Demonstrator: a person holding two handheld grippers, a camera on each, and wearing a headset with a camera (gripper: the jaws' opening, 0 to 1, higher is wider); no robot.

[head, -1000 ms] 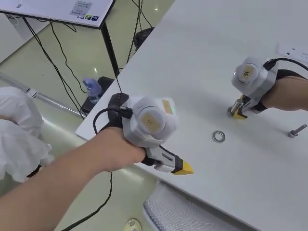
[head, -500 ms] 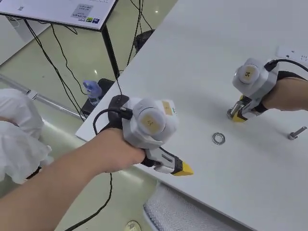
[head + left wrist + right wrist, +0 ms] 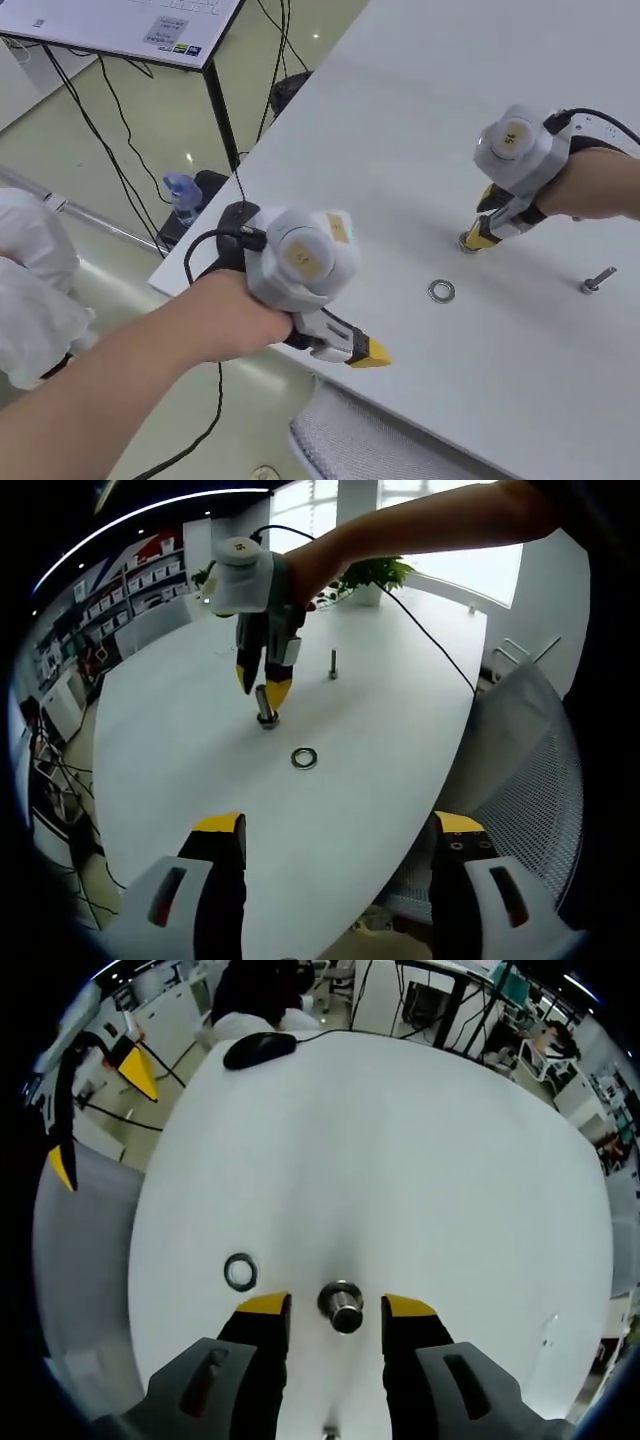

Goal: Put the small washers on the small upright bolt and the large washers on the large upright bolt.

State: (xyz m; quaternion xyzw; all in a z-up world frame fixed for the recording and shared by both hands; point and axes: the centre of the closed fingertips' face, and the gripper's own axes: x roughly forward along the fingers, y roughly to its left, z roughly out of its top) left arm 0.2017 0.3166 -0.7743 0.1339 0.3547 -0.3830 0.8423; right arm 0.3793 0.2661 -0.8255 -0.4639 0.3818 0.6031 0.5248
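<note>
Large bolt [image 3: 267, 717] upright on the tabletop [image 3: 420, 120], straddled by the right hand-held gripper [image 3: 337, 1306]: jaws released, one to each side of the shank, gripping nothing. Ringed at the base by what may be a washer already seated; too small to confirm. Loose washer [image 3: 240, 1271] flat on the tabletop just to the left of those jaws in the right gripper view, and between the two hand-held grippers in the head view. Small bolt [image 3: 596, 281] off on the opposite side of the right hand-held gripper from that washer, well apart. Left hand-held gripper [image 3: 337, 825] poised near the tabletop edge, jaws wide and empty, pointing toward the washer. Reads as work at the large bolt, with the loose washer the next piece to fetch. Calls for lifting clear of the shank, crossing to the washer and pinching low across its rim, a tricky catch on so thin a ring lying flat. Calls too for judging its size against the two bolts before threading it on.
</note>
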